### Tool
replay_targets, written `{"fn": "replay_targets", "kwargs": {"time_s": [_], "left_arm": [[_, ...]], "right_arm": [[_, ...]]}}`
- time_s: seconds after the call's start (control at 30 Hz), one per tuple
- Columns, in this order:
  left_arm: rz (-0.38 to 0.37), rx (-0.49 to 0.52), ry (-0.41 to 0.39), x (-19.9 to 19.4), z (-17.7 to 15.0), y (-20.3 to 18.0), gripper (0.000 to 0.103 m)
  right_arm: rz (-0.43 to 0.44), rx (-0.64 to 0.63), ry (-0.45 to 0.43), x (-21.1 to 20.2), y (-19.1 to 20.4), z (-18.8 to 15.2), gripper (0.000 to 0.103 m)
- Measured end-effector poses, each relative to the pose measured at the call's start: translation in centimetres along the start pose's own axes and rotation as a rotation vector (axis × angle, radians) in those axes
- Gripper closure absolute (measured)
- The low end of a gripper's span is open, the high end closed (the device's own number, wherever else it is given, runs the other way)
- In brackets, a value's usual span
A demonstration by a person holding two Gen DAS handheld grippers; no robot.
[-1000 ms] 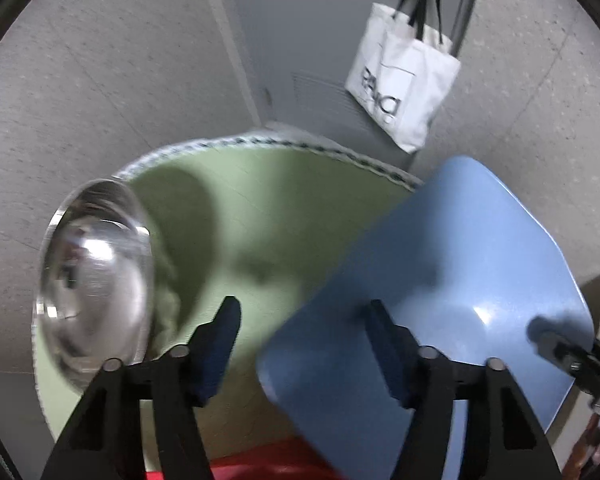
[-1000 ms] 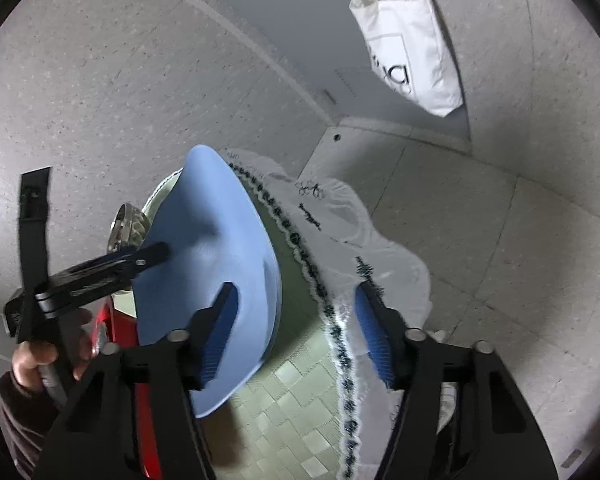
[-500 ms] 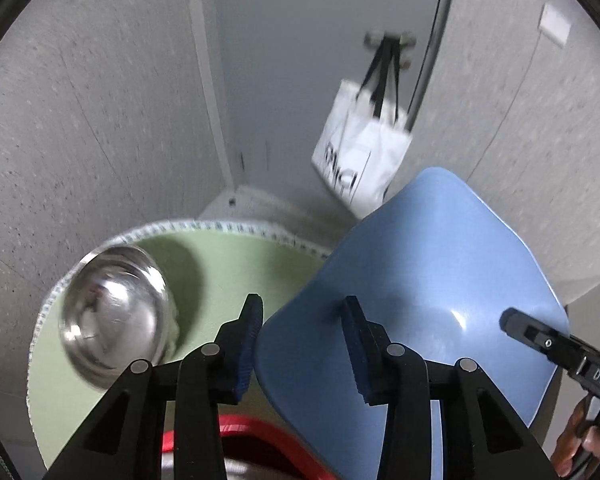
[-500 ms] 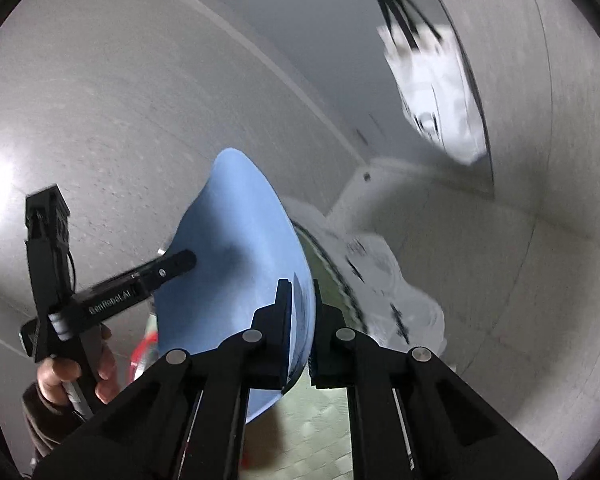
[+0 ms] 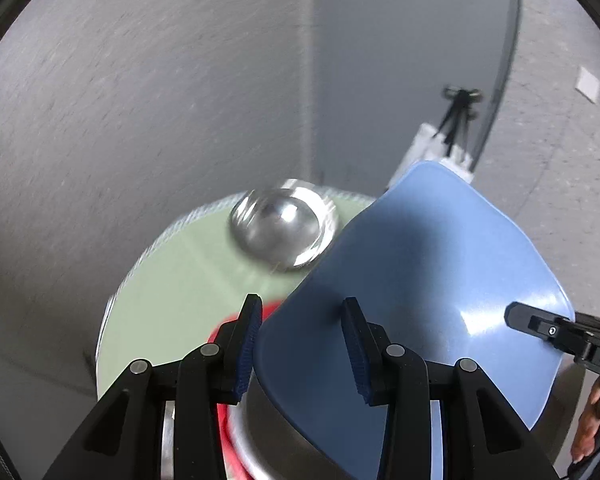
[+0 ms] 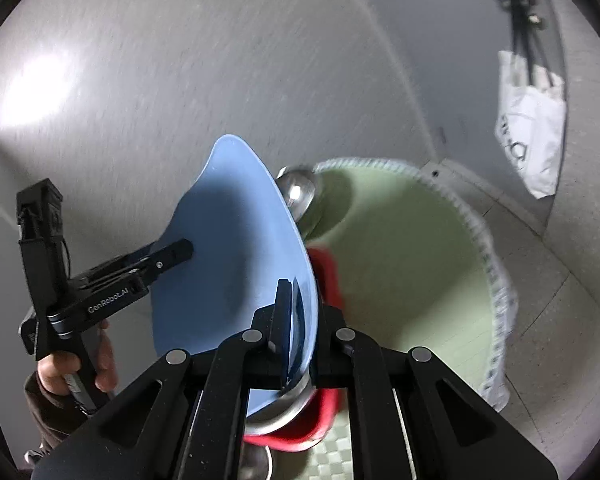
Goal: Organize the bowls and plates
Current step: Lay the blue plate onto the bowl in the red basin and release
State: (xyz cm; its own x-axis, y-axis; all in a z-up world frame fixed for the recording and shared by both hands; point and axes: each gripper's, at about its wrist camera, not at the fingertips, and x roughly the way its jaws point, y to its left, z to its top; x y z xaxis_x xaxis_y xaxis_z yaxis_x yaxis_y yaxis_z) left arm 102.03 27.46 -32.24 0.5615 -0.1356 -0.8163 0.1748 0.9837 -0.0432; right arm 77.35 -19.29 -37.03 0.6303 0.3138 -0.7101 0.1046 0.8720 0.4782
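A blue plate (image 5: 420, 280) hangs tilted above the table, held at two sides. My left gripper (image 5: 300, 320) is shut on its near edge, one pad against the rim and the other on the upper face. My right gripper (image 6: 292, 292) is shut on the opposite rim (image 6: 300, 300), pinching it thin. In the right wrist view the plate (image 6: 228, 240) stands nearly on edge, with the left gripper (image 6: 180, 250) reaching in from the left. A shiny steel bowl (image 5: 284, 232) sits at the far side of the table; in the right wrist view this bowl (image 6: 298, 192) peeks out behind the plate.
A round table with a green cloth (image 6: 400, 260) and lace trim lies below. A red bowl (image 6: 328, 276) with a steel bowl (image 5: 268, 432) in it sits right under the plate. A white tote bag (image 6: 528, 120) hangs on the wall. A person's hand (image 6: 72, 372) holds the left gripper.
Both grippers have shut on the blue plate and risen with it. The table and steel bowl look smaller and farther below, and the red bowl has come into view beneath.
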Motion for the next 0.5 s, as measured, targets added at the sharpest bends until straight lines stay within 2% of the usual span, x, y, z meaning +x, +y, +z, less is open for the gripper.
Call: {"fn": "replay_targets", "kwargs": {"time_s": [0.23, 0.5], "left_arm": [[0.022, -0.098, 0.101, 2.6, -5.2, 2.0, 0.066], [0.02, -0.135, 0.136, 6.4, -5.9, 2.1, 0.067]], "right_arm": [[-0.051, -0.079, 0.126, 4.5, 1.2, -3.2, 0.094], [-0.093, -0.079, 0.178, 6.8, 0.0, -4.0, 0.091]]}}
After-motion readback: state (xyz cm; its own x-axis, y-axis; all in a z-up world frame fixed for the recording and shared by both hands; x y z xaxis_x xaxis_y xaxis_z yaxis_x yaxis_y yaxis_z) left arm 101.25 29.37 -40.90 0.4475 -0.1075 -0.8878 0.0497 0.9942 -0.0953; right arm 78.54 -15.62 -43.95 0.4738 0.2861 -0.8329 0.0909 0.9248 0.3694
